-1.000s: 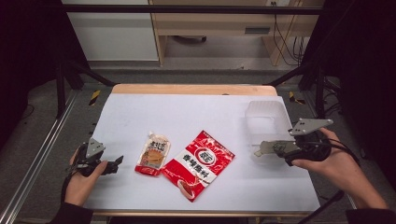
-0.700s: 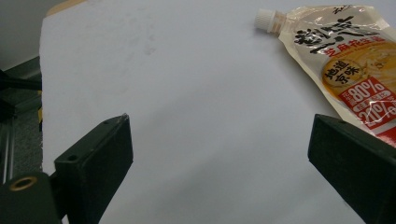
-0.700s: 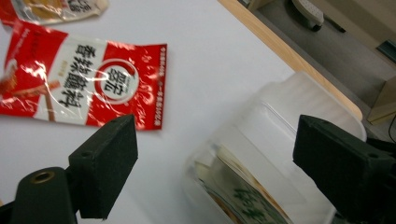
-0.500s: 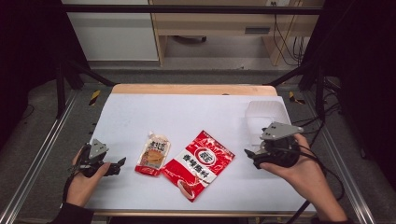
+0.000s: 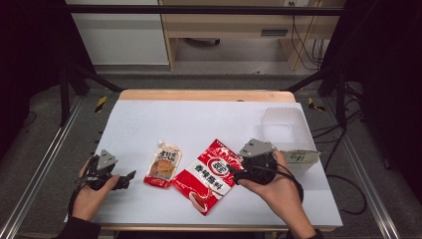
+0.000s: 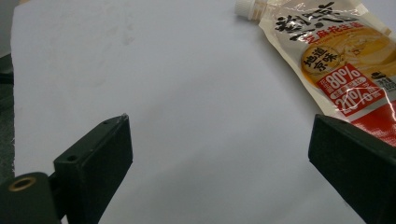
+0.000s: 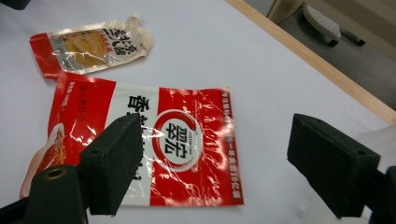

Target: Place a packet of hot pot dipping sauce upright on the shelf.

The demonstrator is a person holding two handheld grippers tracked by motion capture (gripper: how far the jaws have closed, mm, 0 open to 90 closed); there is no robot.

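Note:
A red and white seasoning packet lies flat on the white table, near its front middle. To its left lies a small spouted sauce pouch. My right gripper hovers open at the packet's right edge, jaws spread over it. Those jaws have just closed a touch and grip nothing. My left gripper rests open at the front left, aimed at bare table just short of the pouch.
A clear plastic container stands at the table's right side, behind my right hand. The table's wooden far edge runs along the back. Metal rails flank both sides.
My right gripper has moved left from beside the container to the red packet's right edge, sinking a little. The left gripper has stayed where it was.

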